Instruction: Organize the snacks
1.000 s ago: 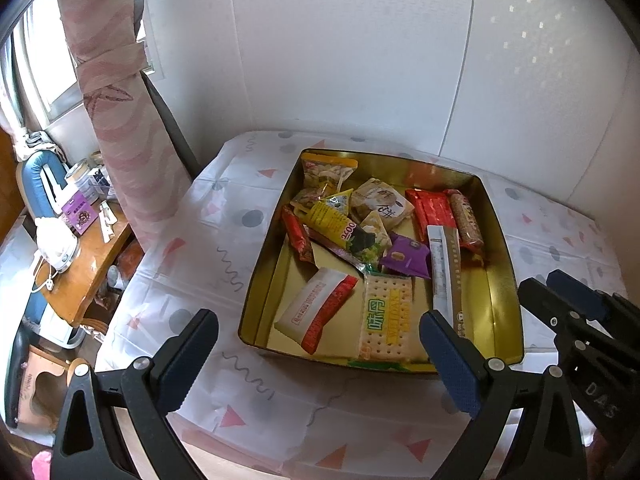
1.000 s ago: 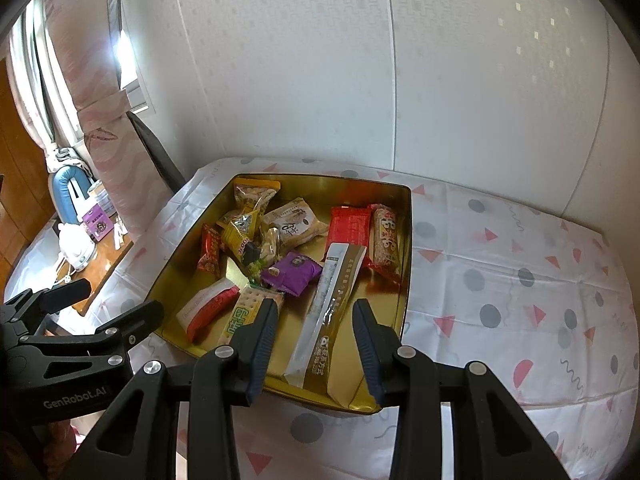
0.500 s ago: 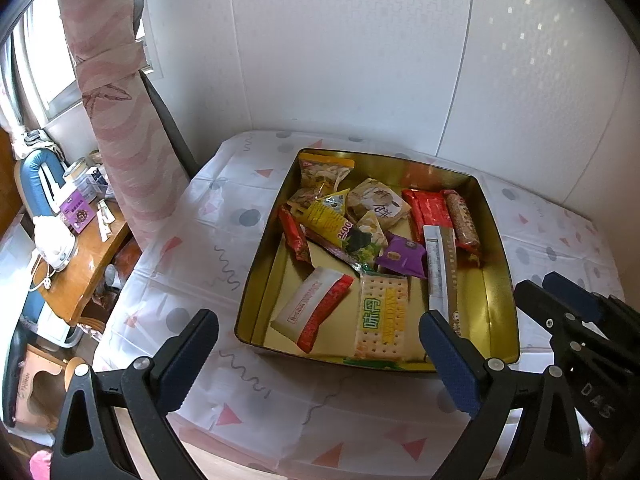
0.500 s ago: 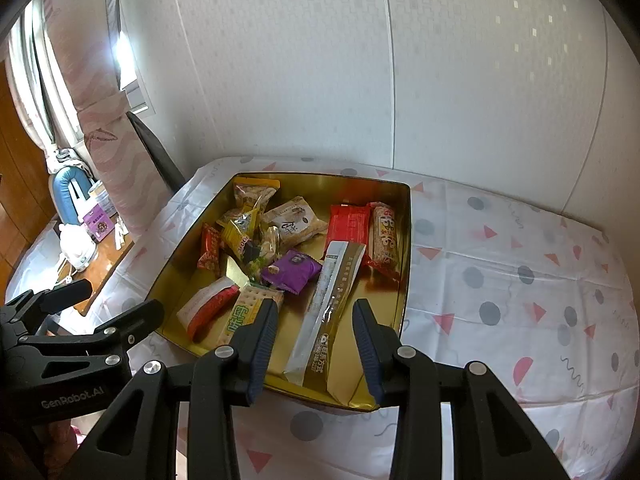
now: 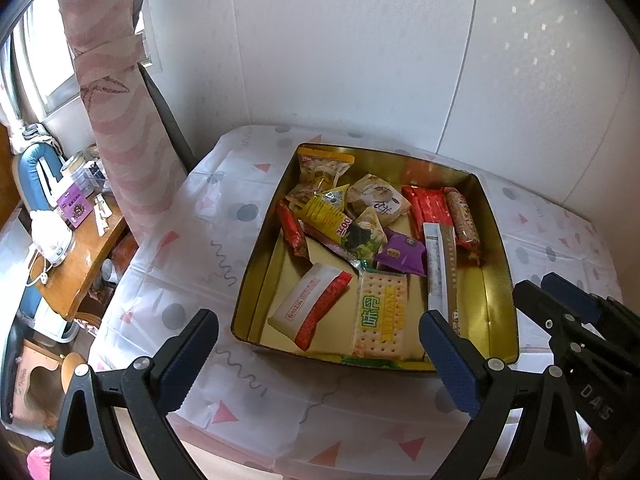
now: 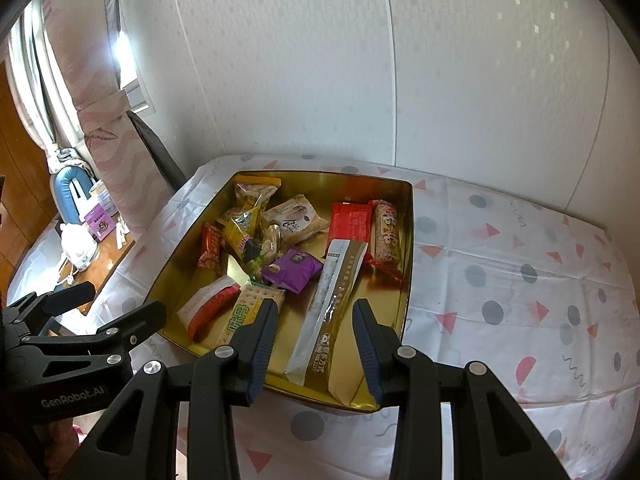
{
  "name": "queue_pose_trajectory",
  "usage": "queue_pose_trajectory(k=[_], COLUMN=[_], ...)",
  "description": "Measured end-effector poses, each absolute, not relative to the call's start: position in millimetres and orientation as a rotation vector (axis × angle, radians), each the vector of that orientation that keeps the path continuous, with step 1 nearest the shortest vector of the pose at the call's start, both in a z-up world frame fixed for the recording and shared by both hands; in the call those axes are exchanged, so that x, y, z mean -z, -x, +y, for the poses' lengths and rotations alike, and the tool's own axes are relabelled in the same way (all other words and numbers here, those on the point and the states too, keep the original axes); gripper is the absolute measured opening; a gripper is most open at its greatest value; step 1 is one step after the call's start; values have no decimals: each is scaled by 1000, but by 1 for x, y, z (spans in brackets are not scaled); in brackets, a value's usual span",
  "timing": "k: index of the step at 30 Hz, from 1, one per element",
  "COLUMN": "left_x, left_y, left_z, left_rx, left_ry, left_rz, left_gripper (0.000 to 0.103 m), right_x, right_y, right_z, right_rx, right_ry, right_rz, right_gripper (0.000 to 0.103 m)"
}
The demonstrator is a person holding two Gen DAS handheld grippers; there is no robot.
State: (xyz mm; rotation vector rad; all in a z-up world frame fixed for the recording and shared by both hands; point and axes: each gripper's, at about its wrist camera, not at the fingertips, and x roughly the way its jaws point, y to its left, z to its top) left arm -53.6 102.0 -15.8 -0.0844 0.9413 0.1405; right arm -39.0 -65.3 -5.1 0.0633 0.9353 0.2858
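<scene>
A gold tin tray [image 5: 498, 280] [image 6: 406, 272] sits on the table and holds several snack packs. Among them are a cracker pack [image 5: 380, 316] [image 6: 240, 316], a white-and-red pack [image 5: 312, 304] [image 6: 208, 308], a long gold stick pack [image 5: 440, 276] [image 6: 332, 304], a purple pack [image 5: 400, 256] [image 6: 294, 268] and a red pack [image 5: 428, 208] [image 6: 352, 222]. My left gripper [image 5: 320, 360] is open and empty, held above the tray's near edge. My right gripper [image 6: 316, 344] is open and empty, above the tray's near right corner.
The table wears a white cloth with dots and triangles [image 6: 520, 280]. White walls stand behind it. At left are a pink curtain [image 5: 116, 100] and a lower wooden desk [image 5: 72, 248] with small items. The table's near edge [image 5: 280, 456] is close below.
Both grippers have drawn back slightly from the tray, which sits a little farther in view. Both stay open and empty.
</scene>
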Motion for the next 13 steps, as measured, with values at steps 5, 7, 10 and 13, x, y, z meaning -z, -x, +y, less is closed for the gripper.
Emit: queue_pose_trajectory(k=[5, 7, 10, 13], left_x=[17, 17, 19, 21], left_y=[53, 52, 50, 47], left_z=[102, 102, 102, 101], left_rx=[-136, -133, -134, -137], left_ry=[91, 103, 108, 101], left_rz=[941, 944, 953, 965], left_gripper=[98, 95, 95, 95], right_x=[7, 7, 8, 8], right_y=[38, 37, 37, 37], right_z=[-65, -66, -69, -73], right_rx=[-282, -281, -275, -267], right_ry=[-69, -72, -79, -83], right_rz=[937, 938, 939, 940], right_gripper=[39, 39, 39, 39])
